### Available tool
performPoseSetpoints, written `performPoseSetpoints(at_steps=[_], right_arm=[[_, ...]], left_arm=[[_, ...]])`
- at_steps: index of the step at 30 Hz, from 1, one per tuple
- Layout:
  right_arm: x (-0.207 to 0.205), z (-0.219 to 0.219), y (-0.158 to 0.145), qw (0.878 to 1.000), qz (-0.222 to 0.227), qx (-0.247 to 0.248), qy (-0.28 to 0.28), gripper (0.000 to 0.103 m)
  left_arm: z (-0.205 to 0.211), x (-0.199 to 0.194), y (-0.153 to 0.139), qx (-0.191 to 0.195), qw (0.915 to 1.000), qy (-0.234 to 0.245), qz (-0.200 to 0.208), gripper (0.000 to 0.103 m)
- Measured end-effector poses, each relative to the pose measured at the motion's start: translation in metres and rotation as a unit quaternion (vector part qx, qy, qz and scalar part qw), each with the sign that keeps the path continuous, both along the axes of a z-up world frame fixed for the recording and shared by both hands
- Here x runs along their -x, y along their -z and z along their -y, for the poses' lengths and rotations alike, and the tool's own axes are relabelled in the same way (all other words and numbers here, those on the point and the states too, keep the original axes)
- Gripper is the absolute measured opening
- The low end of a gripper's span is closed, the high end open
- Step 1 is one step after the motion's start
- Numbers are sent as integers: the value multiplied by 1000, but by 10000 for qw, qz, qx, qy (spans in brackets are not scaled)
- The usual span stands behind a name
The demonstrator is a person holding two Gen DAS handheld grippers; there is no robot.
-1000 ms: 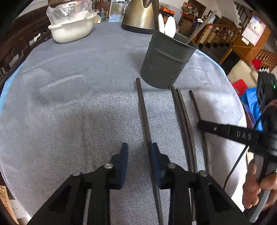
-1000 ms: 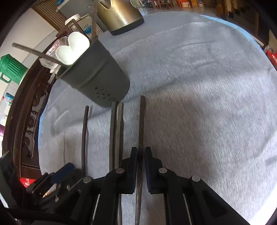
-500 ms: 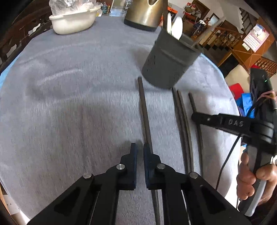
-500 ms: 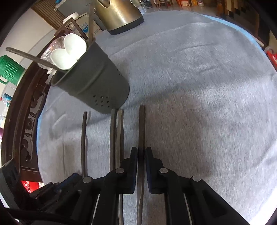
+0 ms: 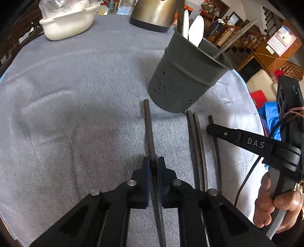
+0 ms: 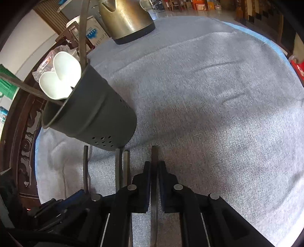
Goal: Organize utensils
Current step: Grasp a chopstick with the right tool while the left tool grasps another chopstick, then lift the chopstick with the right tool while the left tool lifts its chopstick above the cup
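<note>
Four dark chopsticks lie side by side on the grey cloth in front of a dark grey perforated utensil holder (image 5: pixel 182 76) (image 6: pixel 91 117), which holds white spoons (image 6: pixel 62 76) and more sticks. My left gripper (image 5: pixel 154 163) is shut on the leftmost chopstick (image 5: pixel 147 117); it also shows low on the left of the right wrist view, left gripper (image 6: pixel 81 193). My right gripper (image 6: pixel 154 167) is shut on the rightmost chopstick (image 6: pixel 154 153), and its black finger (image 5: pixel 224 134) reaches in from the right. Two chopsticks (image 5: pixel 195 133) (image 6: pixel 122 163) lie between them.
A brass-coloured kettle (image 5: pixel 153 13) (image 6: pixel 127 17) stands behind the holder. A white basin (image 5: pixel 66 24) with a plastic bag stands at the far left. A person's hand (image 5: pixel 275 201) grips the right tool's handle. The table's edge runs close on the right.
My left gripper's jaws closed onto the leftmost chopstick. Both grippers have moved forward, nearer the holder, the right one still shut on its chopstick.
</note>
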State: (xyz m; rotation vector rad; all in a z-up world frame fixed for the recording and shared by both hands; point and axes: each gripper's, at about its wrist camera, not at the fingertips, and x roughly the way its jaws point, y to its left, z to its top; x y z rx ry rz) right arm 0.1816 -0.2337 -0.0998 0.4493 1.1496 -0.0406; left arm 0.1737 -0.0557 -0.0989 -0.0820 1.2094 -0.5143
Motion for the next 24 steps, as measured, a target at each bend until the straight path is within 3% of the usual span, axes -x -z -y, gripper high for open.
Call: performPoseSetpoints(at_steps=[9, 16, 24], right_arm=[[16, 0, 3, 9999, -42, -7, -124, 8], [13, 2, 4, 9994, -263, -27, -226, 9], [2, -12, 2, 9971, -311, 497, -475, 9]], left_arm=[[-21, 20, 2, 154, 9997, -17, -207, 7], [-15, -7, -5, -63, 9998, 9, -176, 9], [-5, -35, -5, -142, 9998, -83, -114, 11]])
